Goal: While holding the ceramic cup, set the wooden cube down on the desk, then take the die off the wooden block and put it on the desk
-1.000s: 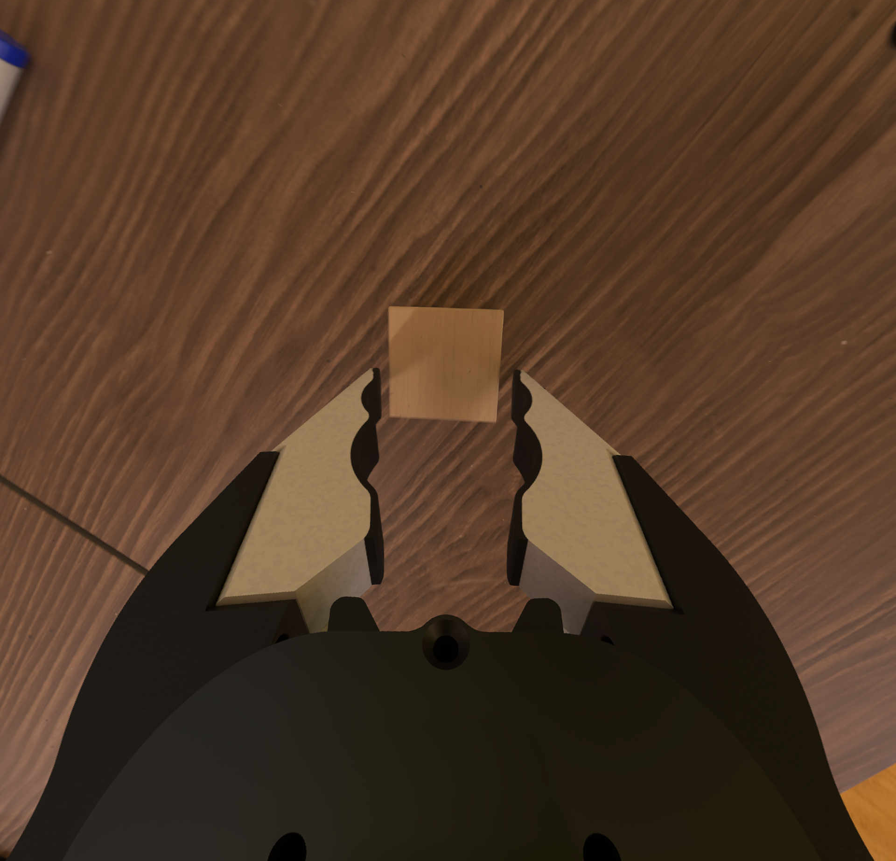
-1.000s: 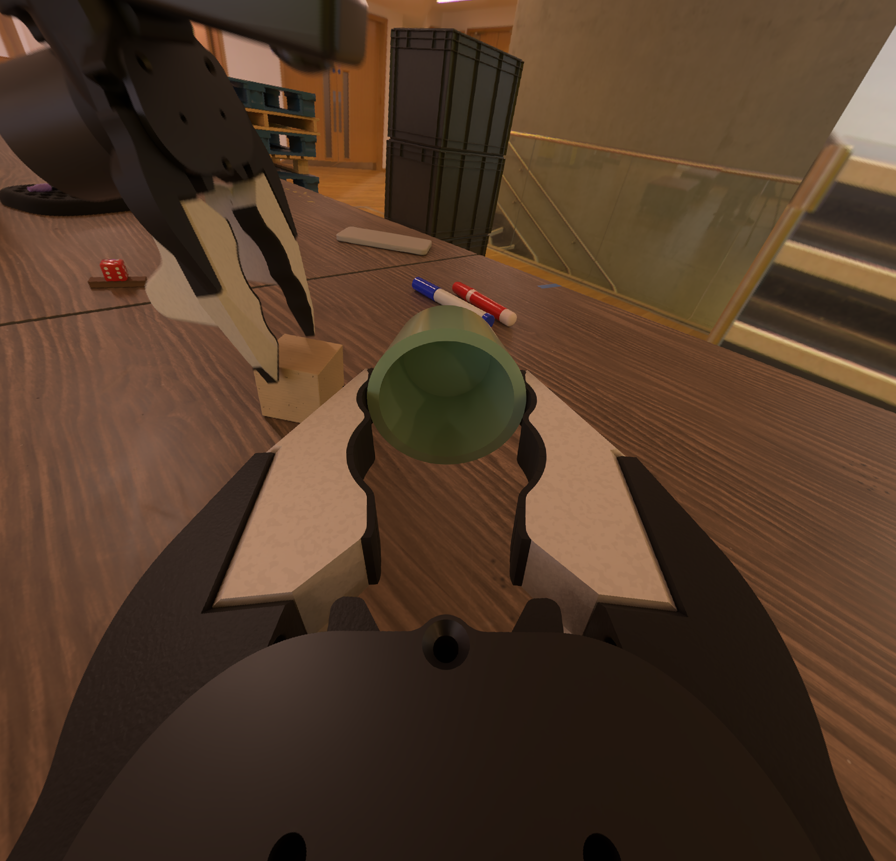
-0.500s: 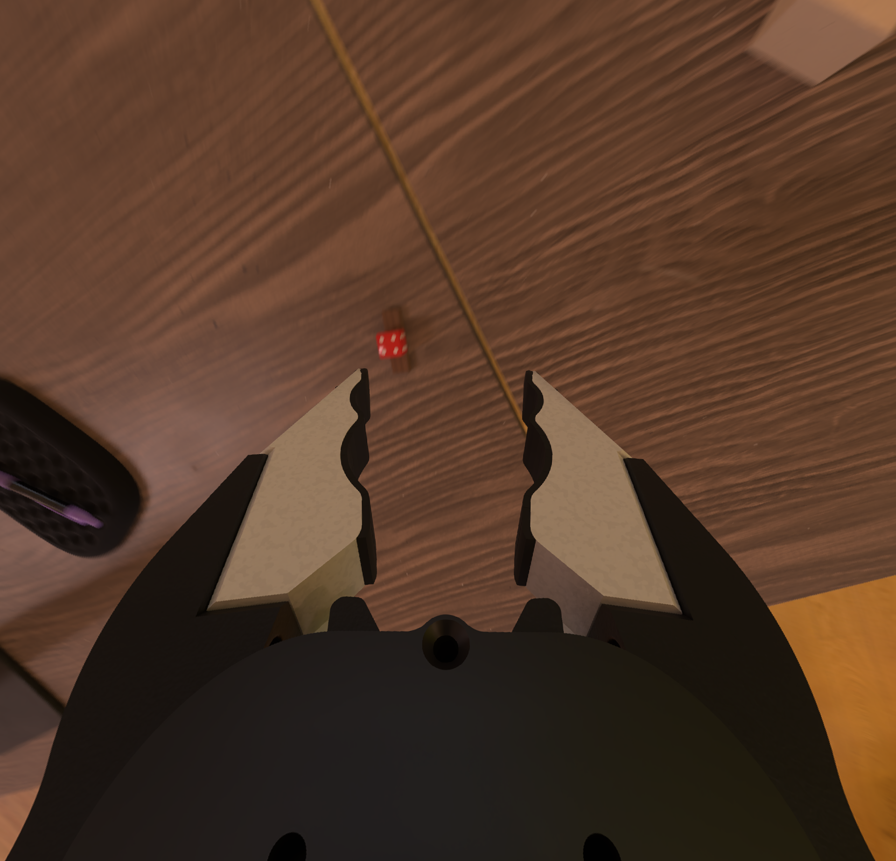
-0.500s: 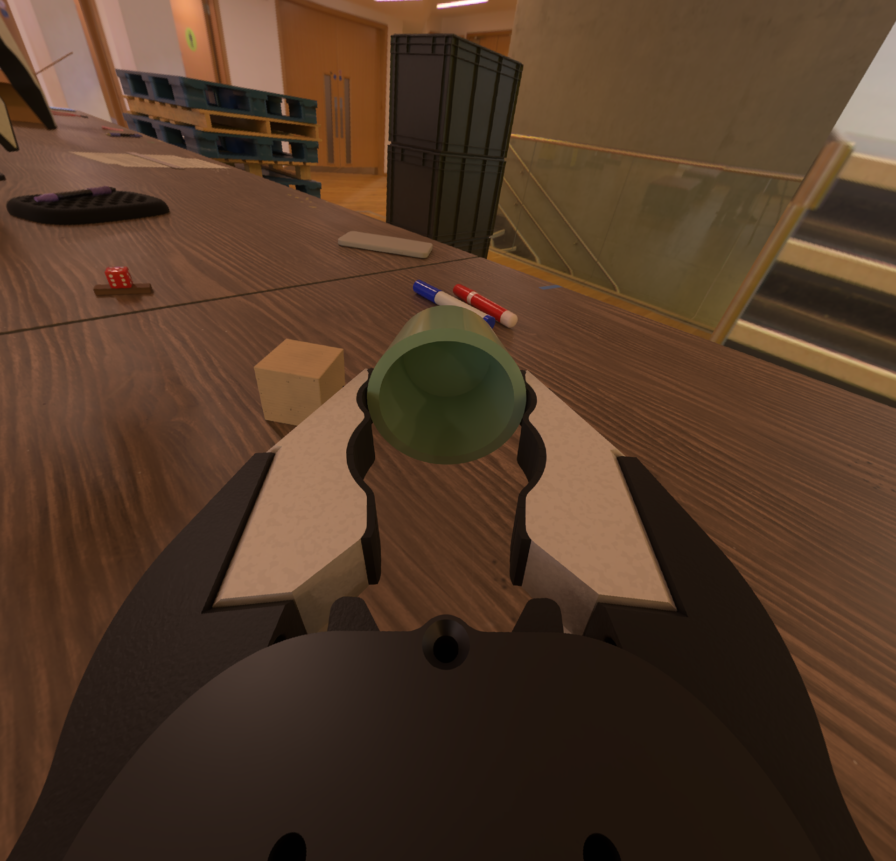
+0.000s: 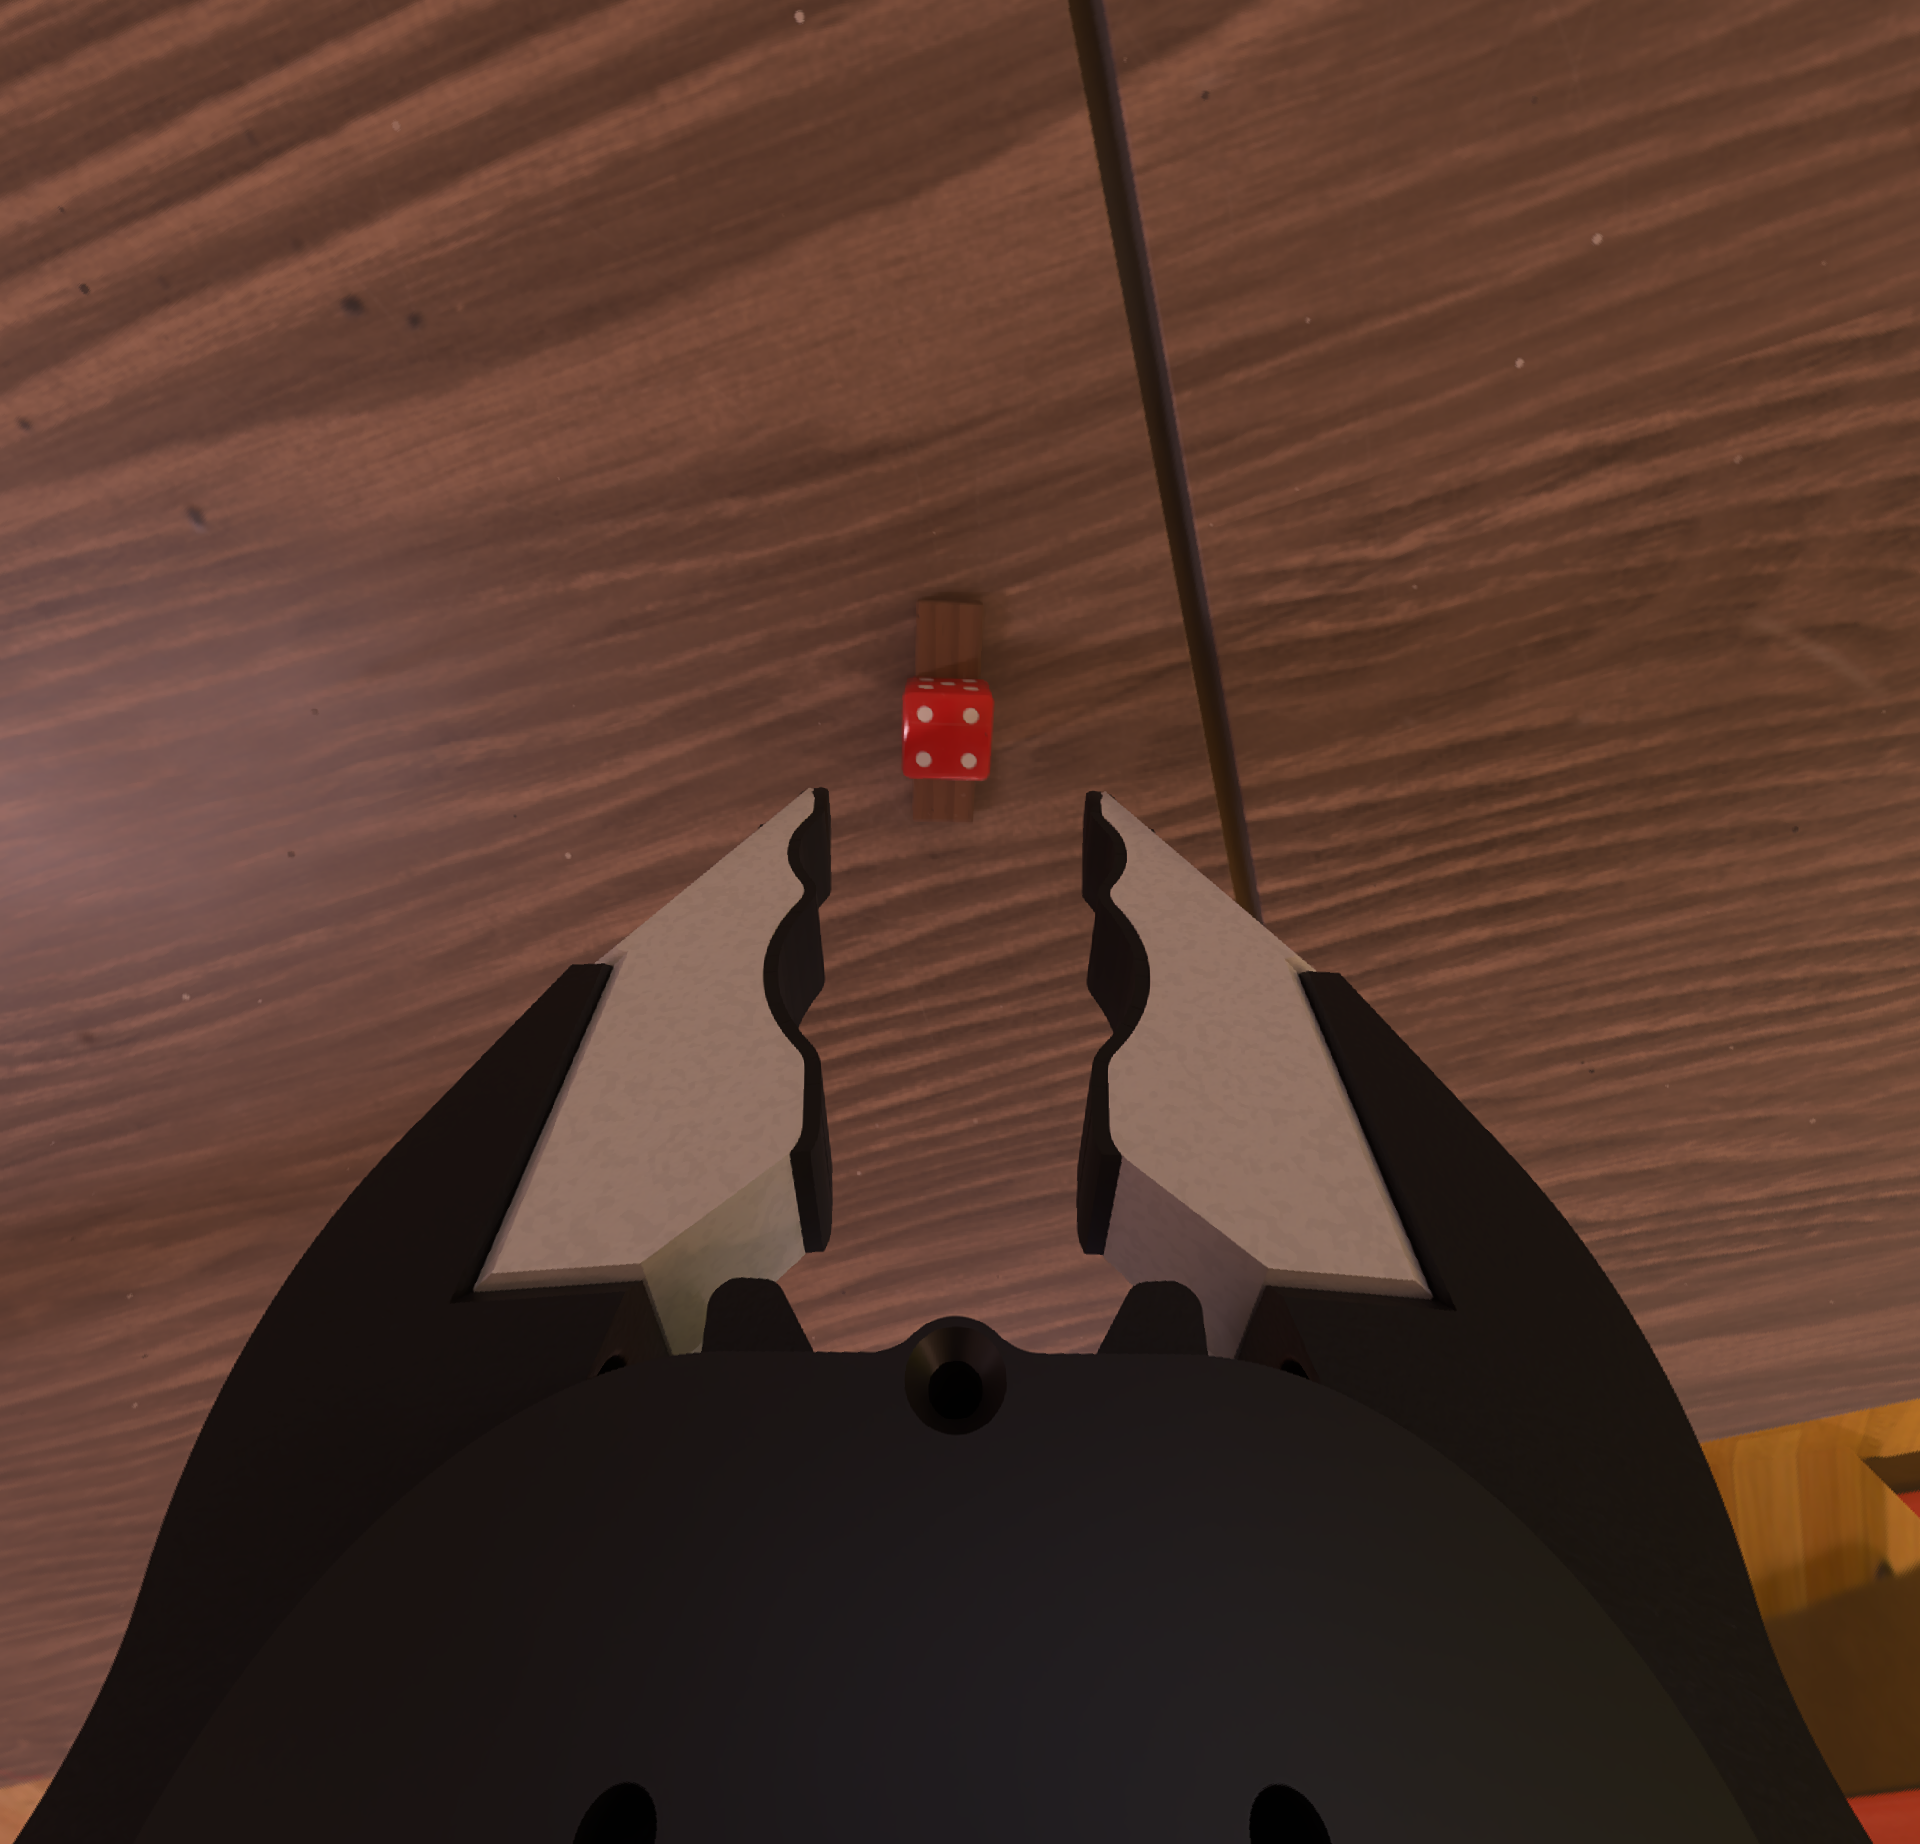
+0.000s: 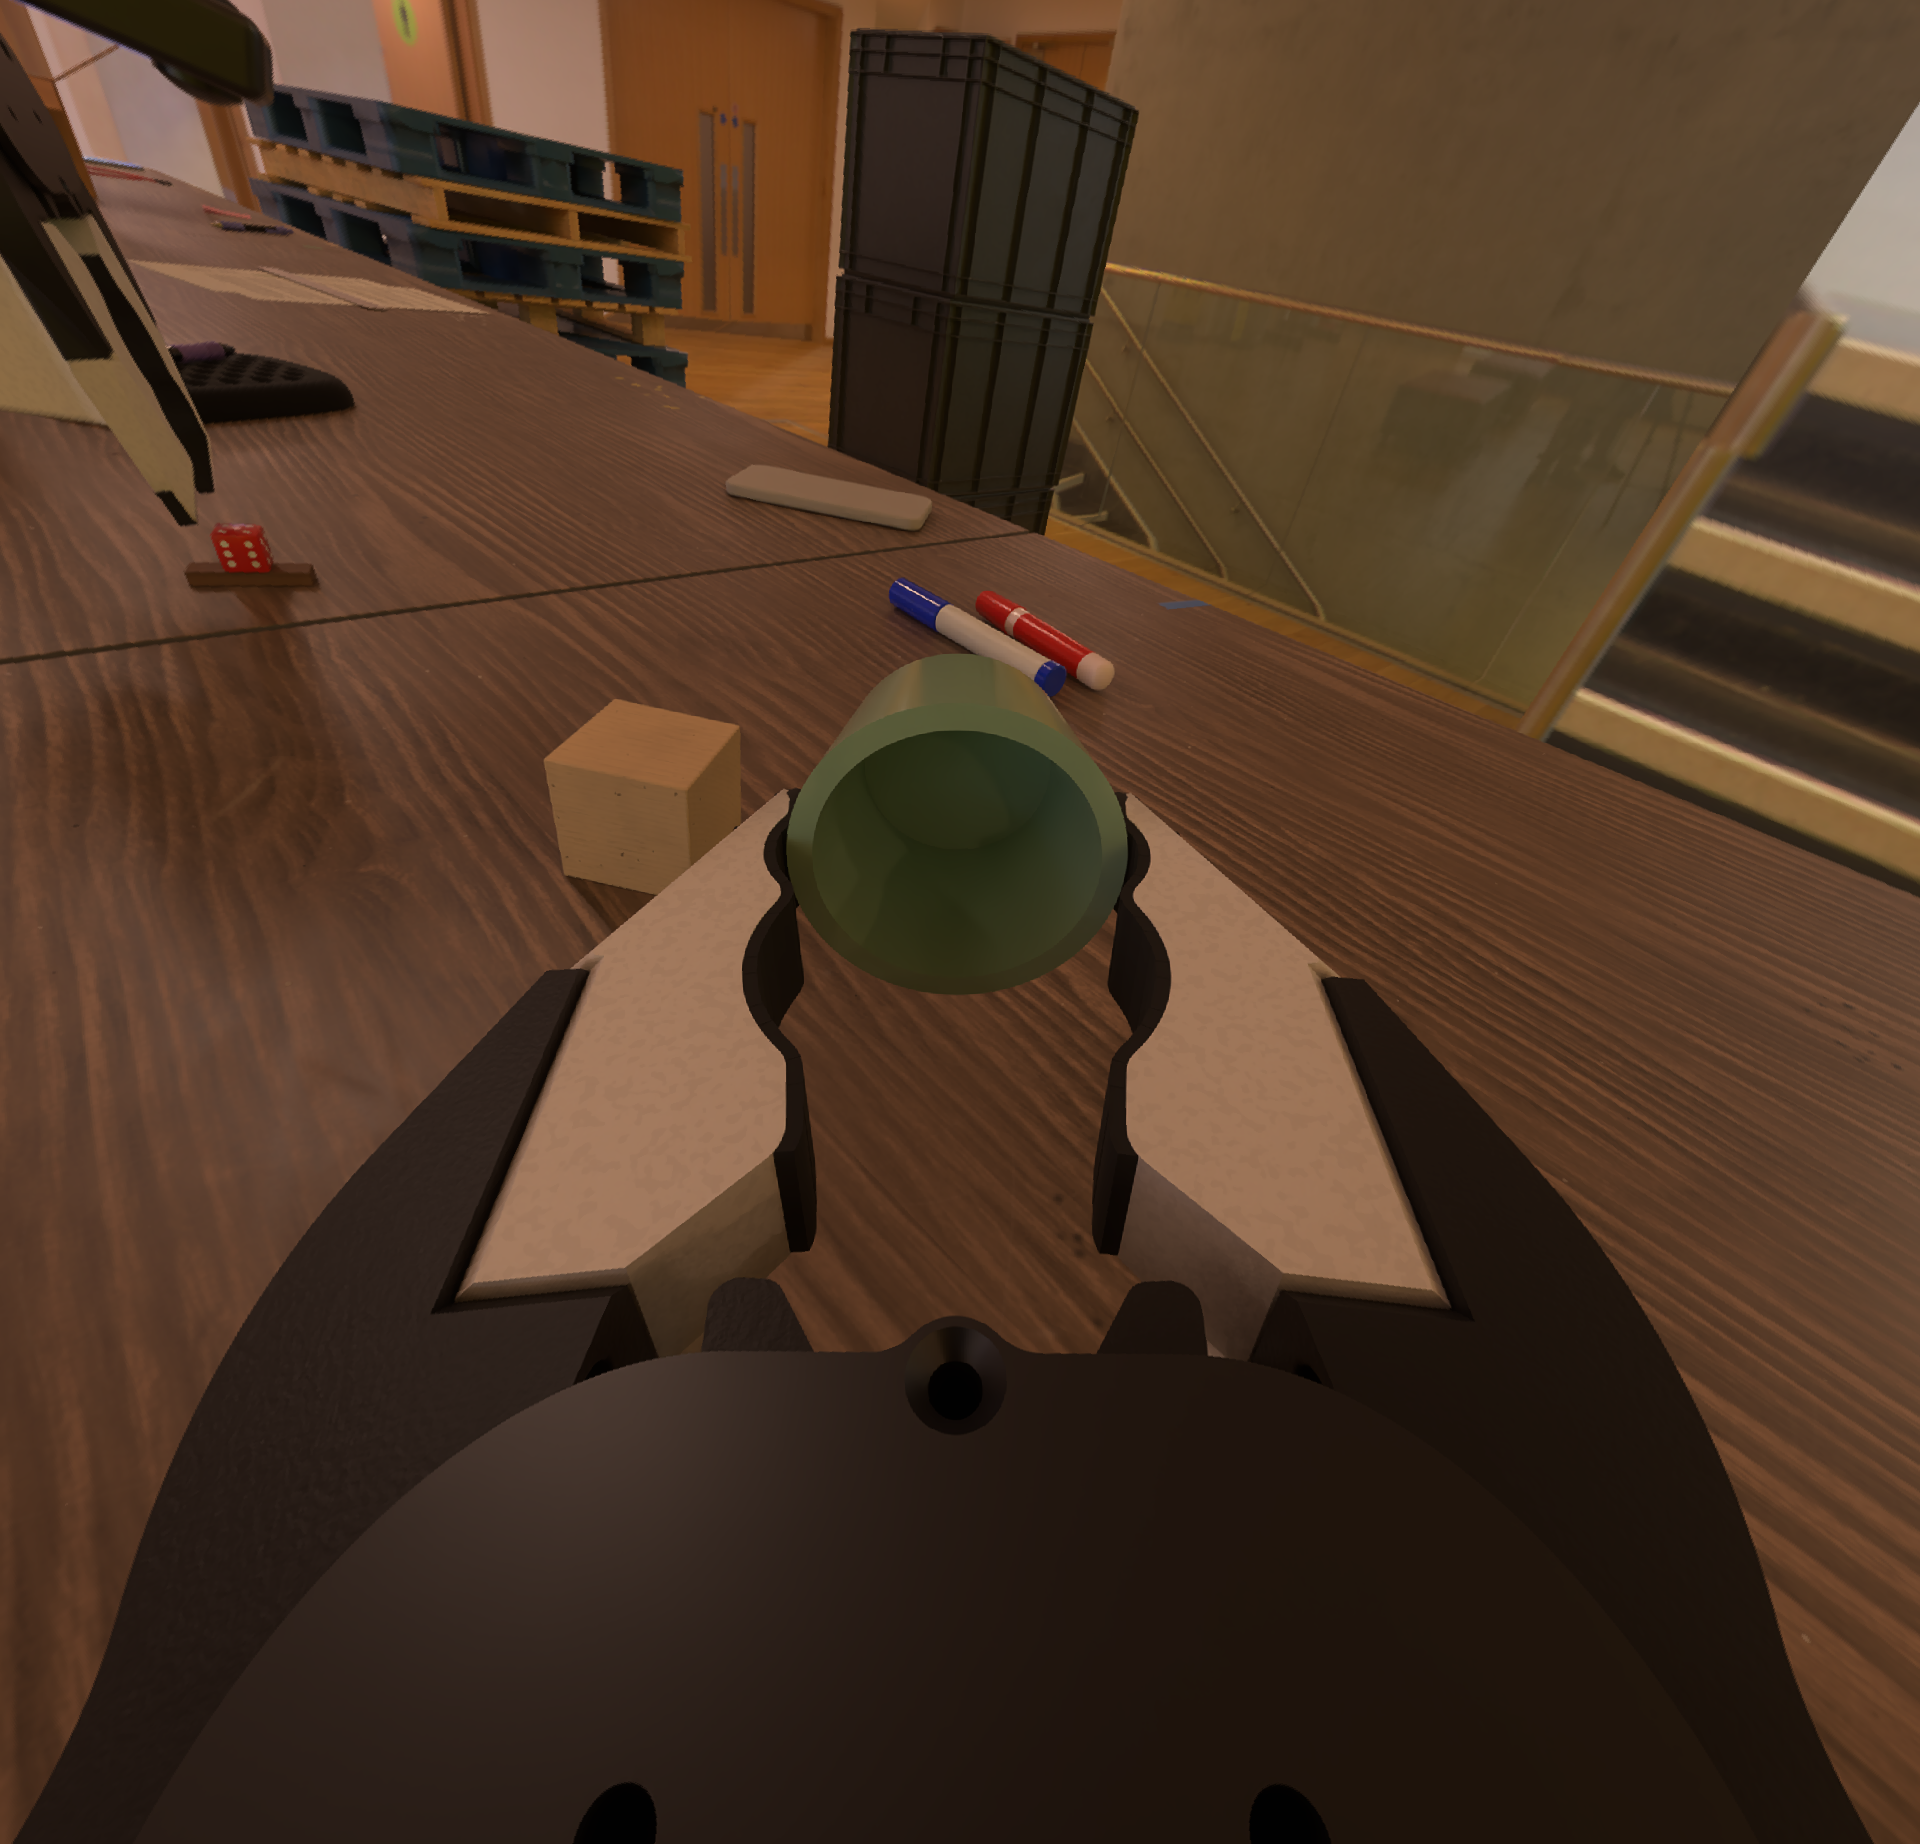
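A red die (image 5: 945,742) sits on a small dark wooden block (image 5: 947,636) on the desk, just ahead of my left gripper (image 5: 956,807), which is open and empty above it. The die (image 6: 241,546) and block (image 6: 250,576) also show at far left in the right wrist view, with the left gripper's fingers (image 6: 99,381) just above them. My right gripper (image 6: 956,838) is shut on a green ceramic cup (image 6: 954,838), held on its side, mouth toward the camera. The pale wooden cube (image 6: 642,792) rests on the desk left of the cup.
A seam (image 5: 1153,392) in the brown desk runs right of the die. Blue (image 6: 971,634) and red (image 6: 1042,637) markers lie beyond the cup, a grey eraser (image 6: 828,494) farther back, a black tray (image 6: 260,386) at far left. The desk edge is at right, with black crates (image 6: 977,267) behind.
My left gripper let go of the wooden cube, moved away to the die, and has come down closer over it. The right gripper holds still with the cup.
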Available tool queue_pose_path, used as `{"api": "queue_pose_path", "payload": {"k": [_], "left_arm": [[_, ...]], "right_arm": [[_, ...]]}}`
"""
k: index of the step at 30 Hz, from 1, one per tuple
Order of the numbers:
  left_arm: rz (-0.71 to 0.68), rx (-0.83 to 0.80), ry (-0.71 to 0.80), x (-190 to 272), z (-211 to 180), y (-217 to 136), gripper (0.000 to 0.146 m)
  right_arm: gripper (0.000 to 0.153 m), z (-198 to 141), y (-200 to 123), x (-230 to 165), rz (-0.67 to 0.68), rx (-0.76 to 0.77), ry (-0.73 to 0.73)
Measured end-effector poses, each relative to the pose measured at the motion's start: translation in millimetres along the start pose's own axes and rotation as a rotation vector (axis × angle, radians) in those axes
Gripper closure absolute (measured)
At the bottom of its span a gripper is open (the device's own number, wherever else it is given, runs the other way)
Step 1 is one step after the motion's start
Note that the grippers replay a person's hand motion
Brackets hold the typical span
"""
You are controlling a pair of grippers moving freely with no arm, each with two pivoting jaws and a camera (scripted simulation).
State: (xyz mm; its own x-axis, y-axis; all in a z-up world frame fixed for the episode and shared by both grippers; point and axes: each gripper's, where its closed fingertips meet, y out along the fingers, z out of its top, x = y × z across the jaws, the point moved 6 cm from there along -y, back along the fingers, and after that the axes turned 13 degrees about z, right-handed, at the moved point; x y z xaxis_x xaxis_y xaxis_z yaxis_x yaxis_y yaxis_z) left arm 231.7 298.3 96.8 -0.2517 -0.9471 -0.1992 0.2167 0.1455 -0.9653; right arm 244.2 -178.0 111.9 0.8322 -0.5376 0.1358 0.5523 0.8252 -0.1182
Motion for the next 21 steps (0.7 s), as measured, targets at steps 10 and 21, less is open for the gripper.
{"api": "queue_pose_path", "payload": {"k": [10, 21], "left_arm": [[-0.022, 0.007, 0.013, 2, 1, 18, 0.111], [0.015, 0.021, 0.038, 1, 5, -13, 0.128]], "right_arm": [[0.095, 1, -3, 3, -0.007, 0.036, 0.028], [0.095, 1, -2, 2, -0.002, 0.026, 0.024]]}}
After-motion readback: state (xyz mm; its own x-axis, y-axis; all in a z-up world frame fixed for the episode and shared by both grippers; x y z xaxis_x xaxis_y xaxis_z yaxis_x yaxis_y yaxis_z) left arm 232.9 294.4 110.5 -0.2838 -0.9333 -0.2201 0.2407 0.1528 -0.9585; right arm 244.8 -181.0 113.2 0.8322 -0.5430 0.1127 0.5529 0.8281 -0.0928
